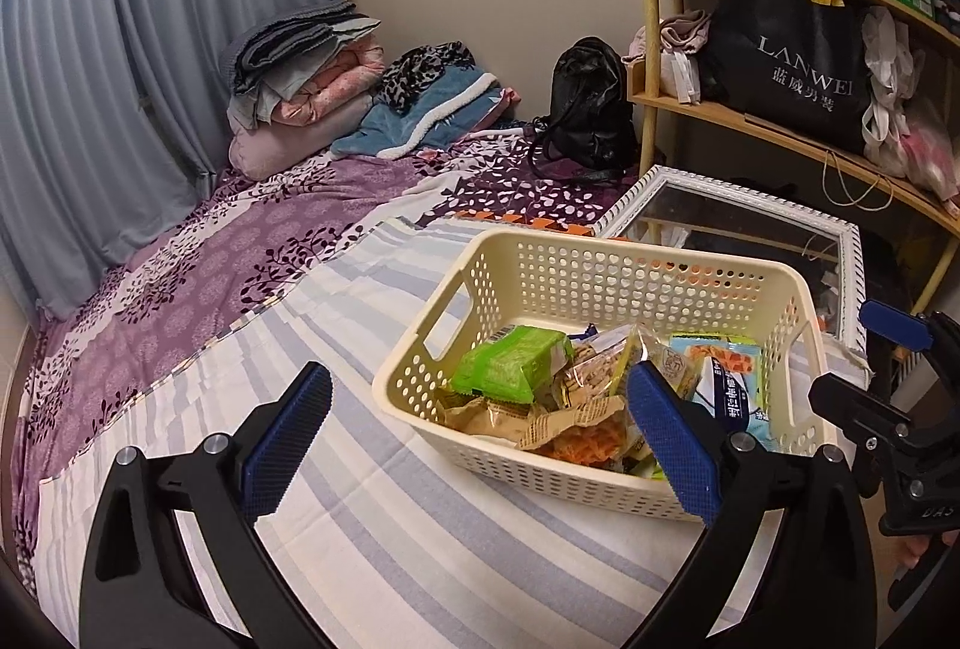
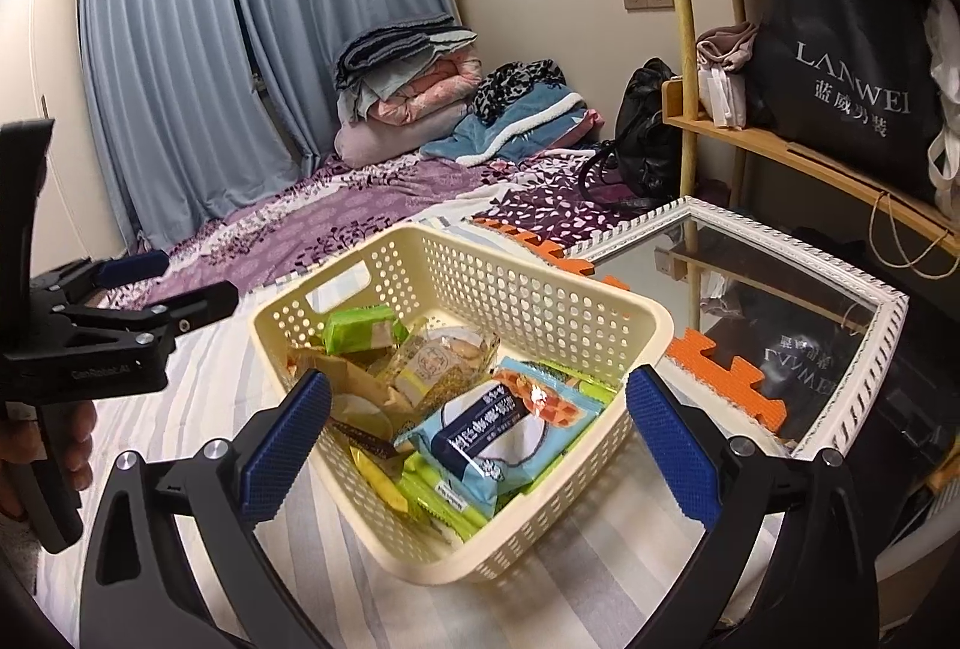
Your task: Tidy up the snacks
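Right tool (image 2: 480,445) stood released, nothing betw. its pads, hovering over cream basket (image 2: 558,283) of snacks; blue snack pack (image 2: 510,433) lay just ahead. Left tool (image 1: 480,445) also released, basket at its right pad, on striped bed (image 1: 360,499).

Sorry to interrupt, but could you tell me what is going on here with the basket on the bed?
A person is tidying snacks with a handheld gripper in each hand. The cream basket sits on the striped bed sheet and already holds several packets, including a light blue packet on top and a green packet toward the back. Both the left gripper and right gripper hover open in front of the basket, with nothing between their fingers. No loose snacks show on the sheet.
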Action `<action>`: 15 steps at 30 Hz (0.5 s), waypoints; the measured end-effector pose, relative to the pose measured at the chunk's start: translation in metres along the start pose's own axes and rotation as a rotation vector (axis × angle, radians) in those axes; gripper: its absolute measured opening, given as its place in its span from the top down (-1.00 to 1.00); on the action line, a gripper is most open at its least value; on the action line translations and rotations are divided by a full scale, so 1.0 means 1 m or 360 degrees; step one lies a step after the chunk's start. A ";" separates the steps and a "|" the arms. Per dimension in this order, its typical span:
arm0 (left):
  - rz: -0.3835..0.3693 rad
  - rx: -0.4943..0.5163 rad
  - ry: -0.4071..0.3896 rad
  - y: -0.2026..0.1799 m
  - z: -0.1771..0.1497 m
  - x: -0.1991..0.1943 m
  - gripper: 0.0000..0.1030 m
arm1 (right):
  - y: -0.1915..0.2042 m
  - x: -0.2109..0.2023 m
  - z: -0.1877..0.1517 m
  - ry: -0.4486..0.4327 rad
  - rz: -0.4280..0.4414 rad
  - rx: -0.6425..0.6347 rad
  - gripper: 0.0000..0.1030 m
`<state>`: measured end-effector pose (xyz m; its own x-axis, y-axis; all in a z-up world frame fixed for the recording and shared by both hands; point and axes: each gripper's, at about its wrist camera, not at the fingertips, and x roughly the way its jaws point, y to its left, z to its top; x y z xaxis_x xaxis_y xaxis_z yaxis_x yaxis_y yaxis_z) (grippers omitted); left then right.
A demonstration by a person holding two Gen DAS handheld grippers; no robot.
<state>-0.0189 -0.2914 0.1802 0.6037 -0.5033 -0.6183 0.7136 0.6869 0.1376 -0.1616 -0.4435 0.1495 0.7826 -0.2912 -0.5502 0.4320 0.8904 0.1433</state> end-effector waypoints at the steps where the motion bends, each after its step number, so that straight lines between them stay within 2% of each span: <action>1: 0.0000 -0.0005 -0.0005 0.001 -0.001 -0.003 -0.94 | 0.001 -0.001 -0.001 0.0005 -0.0010 -0.0009 -0.90; 15: 0.0013 -0.0048 -0.0056 0.010 -0.014 -0.024 -0.94 | 0.031 -0.012 -0.002 0.0069 -0.0127 -0.0146 -0.90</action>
<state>-0.0311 -0.2654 0.1853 0.6218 -0.5153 -0.5897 0.6980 0.7062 0.1189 -0.1587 -0.4114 0.1589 0.7263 -0.3487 -0.5923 0.4479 0.8938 0.0231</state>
